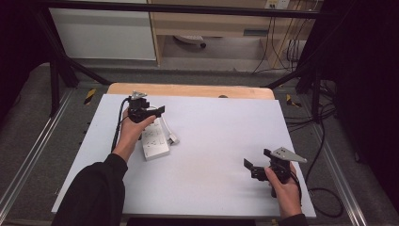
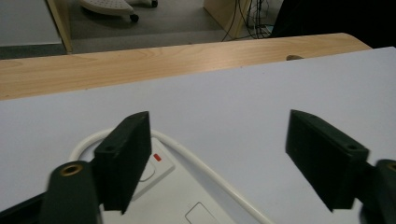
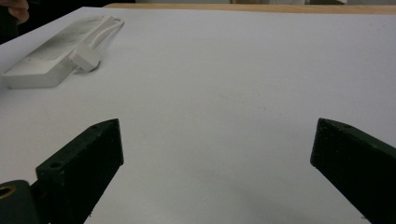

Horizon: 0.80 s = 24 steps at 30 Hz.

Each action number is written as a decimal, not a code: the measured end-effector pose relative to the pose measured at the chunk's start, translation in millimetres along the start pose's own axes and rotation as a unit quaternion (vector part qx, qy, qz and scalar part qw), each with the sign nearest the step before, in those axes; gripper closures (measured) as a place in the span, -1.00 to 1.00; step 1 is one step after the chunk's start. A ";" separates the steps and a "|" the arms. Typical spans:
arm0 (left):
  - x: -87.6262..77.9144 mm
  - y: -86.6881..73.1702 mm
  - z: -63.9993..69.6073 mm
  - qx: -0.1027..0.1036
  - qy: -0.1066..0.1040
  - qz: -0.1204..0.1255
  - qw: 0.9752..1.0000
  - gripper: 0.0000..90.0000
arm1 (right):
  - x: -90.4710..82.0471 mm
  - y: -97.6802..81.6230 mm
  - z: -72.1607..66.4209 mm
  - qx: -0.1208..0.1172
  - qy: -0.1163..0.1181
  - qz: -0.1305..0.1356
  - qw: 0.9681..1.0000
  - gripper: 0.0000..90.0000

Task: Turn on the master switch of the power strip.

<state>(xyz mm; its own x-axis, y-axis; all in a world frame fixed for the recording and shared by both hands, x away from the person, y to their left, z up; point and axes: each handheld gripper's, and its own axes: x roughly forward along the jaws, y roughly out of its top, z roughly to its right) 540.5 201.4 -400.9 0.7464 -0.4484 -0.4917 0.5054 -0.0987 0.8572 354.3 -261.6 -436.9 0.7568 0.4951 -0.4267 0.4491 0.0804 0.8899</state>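
A white power strip (image 1: 154,140) lies flat on the left half of the white table top (image 1: 221,141), with its white cable and plug (image 1: 173,139) beside it on the right. My left gripper (image 1: 159,111) hovers over the strip's far end, jaws wide apart and nothing between them. In the left gripper view the strip (image 2: 173,200), its red switch (image 2: 157,157) and the cable (image 2: 210,175) lie just below the open left gripper (image 2: 219,158). My right gripper (image 1: 256,161) stands open near the front right, away from the strip (image 3: 56,56) and plug (image 3: 87,60); the right gripper (image 3: 215,158) holds nothing.
A strip of bare wood (image 1: 188,89) runs along the table's far edge. Black frame bars (image 1: 61,56) stand around the table, and cables (image 1: 324,188) trail on the floor at the right. A white cabinet (image 1: 103,28) is beyond.
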 end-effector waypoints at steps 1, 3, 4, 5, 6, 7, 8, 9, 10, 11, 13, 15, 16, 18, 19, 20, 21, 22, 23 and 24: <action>-0.9 0.2 0.9 0.002 -0.003 -0.003 1.000 -0.64 | 0.2 0.0 -0.1 0.000 0.000 0.001 1.000 -0.94; -3.1 0.7 3.3 0.005 -0.001 -0.004 1.000 -0.76 | 0.2 0.1 -0.3 -0.001 0.000 0.000 1.000 -0.94; -4.5 0.5 4.5 0.005 0.001 0.001 1.000 -0.78 | 0.2 0.1 -0.5 -0.001 0.000 0.000 1.000 -0.94; -6.5 0.4 4.9 0.004 -0.001 0.003 1.000 -0.77 | 0.2 0.1 -0.5 -0.001 0.000 0.000 1.000 -0.94; -8.1 0.2 5.2 0.004 -0.003 0.003 1.000 -0.77 | 0.1 0.1 -0.5 -0.002 0.000 0.000 1.000 -0.94; -9.5 0.0 5.7 0.002 -0.005 0.004 1.000 -0.79 | 0.1 0.1 -0.5 -0.002 0.000 0.000 1.000 -0.94; -11.2 -0.3 6.0 0.002 -0.007 0.003 1.000 -0.80 | 0.1 0.1 -0.5 -0.002 -0.001 0.001 1.000 -0.94; -12.8 -0.9 6.5 0.001 -0.010 0.004 1.000 -0.80 | 0.1 0.1 -0.4 -0.002 -0.001 0.001 1.000 -0.94; -14.5 -1.2 7.0 0.001 -0.012 0.004 1.000 -0.80 | 0.2 0.1 -0.5 -0.002 -0.001 0.000 1.000 -0.94; -16.5 -1.7 7.3 0.003 -0.015 0.005 1.000 -0.80 | 0.2 0.2 -0.5 -0.002 -0.001 0.000 1.000 -0.94; -20.0 -2.7 8.4 0.004 -0.016 0.006 1.000 -0.80 | 0.5 0.2 -0.5 -0.004 -0.001 0.000 1.000 -0.94; -23.5 -3.6 9.1 0.006 -0.018 0.007 1.000 -0.80 | 0.7 0.2 -0.8 -0.004 -0.001 0.000 1.000 -0.94; -25.1 -4.2 9.5 0.007 -0.019 0.008 1.000 -0.80 | 0.6 0.3 -1.0 -0.004 -0.001 0.000 1.000 -0.94; -28.2 -5.3 10.4 0.008 -0.022 0.008 1.000 -0.80 | 0.7 0.4 -1.2 -0.004 -0.001 0.000 1.000 -0.94; -29.6 -5.8 11.1 0.009 -0.025 0.007 1.000 -0.81 | 0.7 0.4 -1.3 -0.004 -0.001 0.000 1.000 -0.94; -31.2 -6.4 11.6 0.011 -0.027 0.006 1.000 -0.82 | 0.8 0.5 -1.3 -0.004 -0.001 0.000 1.000 -0.94; -32.7 -6.9 12.3 0.011 -0.029 0.007 0.999 -0.84 | 0.7 0.5 -1.3 -0.004 -0.001 0.000 1.000 -0.94; -34.2 -7.4 12.8 0.012 -0.031 0.009 0.999 -0.84 | 0.7 0.5 -1.3 -0.004 -0.001 0.000 1.000 -0.94; -35.9 -7.9 13.2 0.011 -0.034 0.011 0.999 -0.84 | 0.7 0.5 -1.3 -0.005 -0.001 0.000 1.000 -0.94; -37.4 -8.3 13.7 0.011 -0.035 0.012 0.999 -0.84 | 0.6 0.6 -1.3 -0.005 -0.001 0.000 1.000 -0.94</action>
<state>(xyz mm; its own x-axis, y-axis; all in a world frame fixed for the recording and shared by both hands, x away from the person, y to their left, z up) 502.5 206.8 -387.5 0.7256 -0.5116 -0.4601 0.4776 -0.1070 0.8721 354.4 -260.2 -436.4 0.7577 0.4927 -0.4280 0.4451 0.0894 0.8910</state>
